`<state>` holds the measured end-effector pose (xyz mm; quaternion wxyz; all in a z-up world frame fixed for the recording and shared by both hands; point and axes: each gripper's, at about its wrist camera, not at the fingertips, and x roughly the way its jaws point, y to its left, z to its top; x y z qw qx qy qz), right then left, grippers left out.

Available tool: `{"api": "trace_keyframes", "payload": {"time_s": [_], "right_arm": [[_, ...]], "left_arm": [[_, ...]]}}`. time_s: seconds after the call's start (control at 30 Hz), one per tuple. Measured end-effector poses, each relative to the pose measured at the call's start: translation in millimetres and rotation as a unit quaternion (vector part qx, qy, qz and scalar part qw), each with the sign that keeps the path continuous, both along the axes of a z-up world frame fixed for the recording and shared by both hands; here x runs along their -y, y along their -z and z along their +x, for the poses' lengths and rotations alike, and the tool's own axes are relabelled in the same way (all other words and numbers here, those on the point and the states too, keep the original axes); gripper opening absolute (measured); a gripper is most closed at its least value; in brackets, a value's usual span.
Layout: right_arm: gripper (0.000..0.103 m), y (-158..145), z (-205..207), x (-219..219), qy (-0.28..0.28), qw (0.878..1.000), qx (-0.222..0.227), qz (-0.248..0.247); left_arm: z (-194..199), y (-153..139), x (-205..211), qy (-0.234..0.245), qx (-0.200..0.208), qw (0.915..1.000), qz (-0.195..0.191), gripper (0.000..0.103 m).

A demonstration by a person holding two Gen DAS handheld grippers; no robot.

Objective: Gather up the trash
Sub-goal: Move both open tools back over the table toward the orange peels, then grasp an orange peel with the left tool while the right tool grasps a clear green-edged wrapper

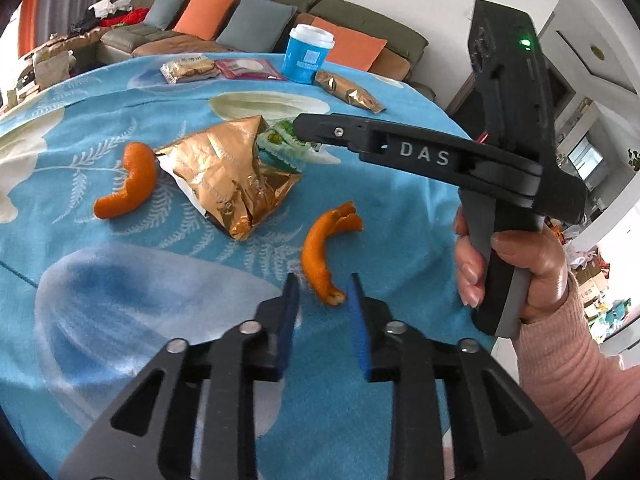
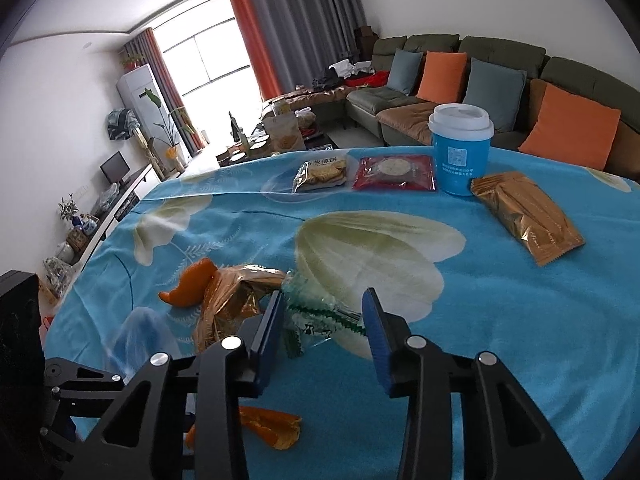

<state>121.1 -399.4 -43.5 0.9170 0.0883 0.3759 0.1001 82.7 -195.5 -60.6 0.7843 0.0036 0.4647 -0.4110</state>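
- The left gripper (image 1: 323, 286) has its 2 blue pads apart, with the near tip of an orange peel (image 1: 326, 254) lying just in the gap between them. Neither pad presses on it, so nothing is gripped. The tilt down toward the cloth suits a pinch on that low, curled end.
- The right gripper (image 2: 325, 300) also stands apart, its pads straddling a green-and-clear wrapper (image 2: 320, 314) that lies flat on the blue floral cloth (image 2: 500, 320). I judge it is lined up to close, but no pad touches the wrapper.
- Just left of that wrapper a crumpled gold foil bag (image 1: 236, 176) sits touching it, and a 2nd orange peel (image 1: 128, 186) lies at the foil's left edge. These 4 loose scraps cluster in the middle, within easy reach of both hands.
- Far across the cloth stand a blue cup with a white lid (image 2: 460, 148), a sealed gold packet (image 2: 526, 216), a red packet (image 2: 394, 172) and a biscuit packet (image 2: 322, 174). They look unopened and are probably not trash.
- No bin shows in either view.
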Motion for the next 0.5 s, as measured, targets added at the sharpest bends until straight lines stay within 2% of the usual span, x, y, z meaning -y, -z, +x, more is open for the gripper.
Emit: {"api": "trace_keyframes", "payload": {"time_s": [0.07, 0.13, 0.23, 0.33, 0.5], "right_arm": [[0.032, -0.4, -2.5, 0.6, 0.000, 1.000, 0.000, -0.004], [0.021, -2.6, -6.6, 2.0, 0.002, 1.000, 0.005, -0.008], [0.018, -4.3, -10.5, 5.1, 0.004, 1.000, 0.007, -0.004], [0.010, -5.8, -14.4, 7.9, 0.007, 1.000, 0.011, 0.000], [0.007, -10.7, -19.4, 10.8, 0.010, 1.000, 0.018, 0.008]], "left_arm": [[0.6, 0.9, -0.8, -0.002, -0.003, 1.0000, -0.001, 0.016], [-1.5, 1.0, -3.0, -0.003, -0.003, 1.0000, -0.001, 0.015], [-2.9, 0.7, -4.6, -0.008, -0.001, 1.0000, 0.001, 0.013], [-4.1, -0.3, -8.1, -0.012, 0.004, 0.9999, 0.002, 0.011], [-5.6, -6.3, -17.7, -0.020, 0.013, 0.9997, -0.005, 0.010]]}}
